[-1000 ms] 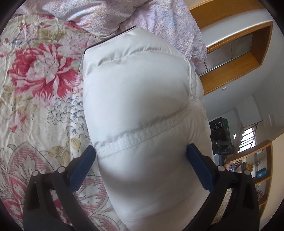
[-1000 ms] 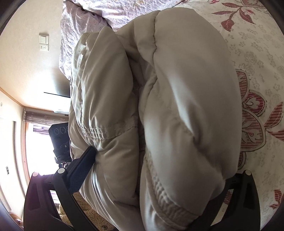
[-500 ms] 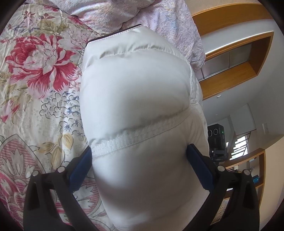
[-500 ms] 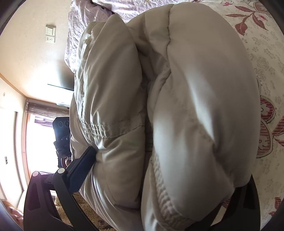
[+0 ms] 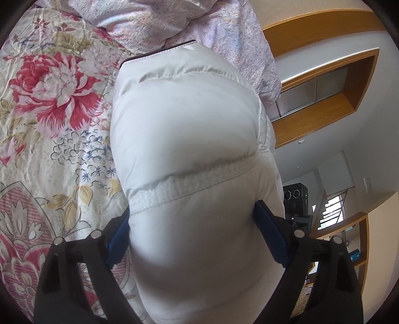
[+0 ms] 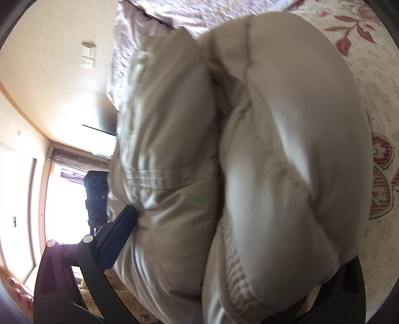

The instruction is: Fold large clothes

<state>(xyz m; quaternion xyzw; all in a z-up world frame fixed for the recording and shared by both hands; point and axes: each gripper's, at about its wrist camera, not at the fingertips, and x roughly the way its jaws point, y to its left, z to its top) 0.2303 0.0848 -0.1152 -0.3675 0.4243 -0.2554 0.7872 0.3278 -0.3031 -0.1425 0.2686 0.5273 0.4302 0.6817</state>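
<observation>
A white puffy down jacket [image 5: 189, 154] fills the left wrist view, lying over the floral bedspread [image 5: 49, 129]. My left gripper [image 5: 194, 226] is shut on a thick fold of it; the blue pads [image 5: 269, 231] press its two sides. In the right wrist view the same jacket [image 6: 274, 149] bulges in several folded layers. My right gripper [image 6: 237, 236] is shut on this bundle; its left finger [image 6: 117, 231] shows, the right one is hidden behind the cloth.
A lilac quilt [image 5: 189, 22] lies bunched at the head of the bed. Beyond the bed edge are wooden wall frames [image 5: 324, 82], a black device on a stand [image 5: 296, 199], a bright window [image 6: 64, 199] and wall switches [image 6: 88, 56].
Both grippers have carried the jacket further over the bed. The right wrist view has swung and is now blurred by motion. Both grips stay the same.
</observation>
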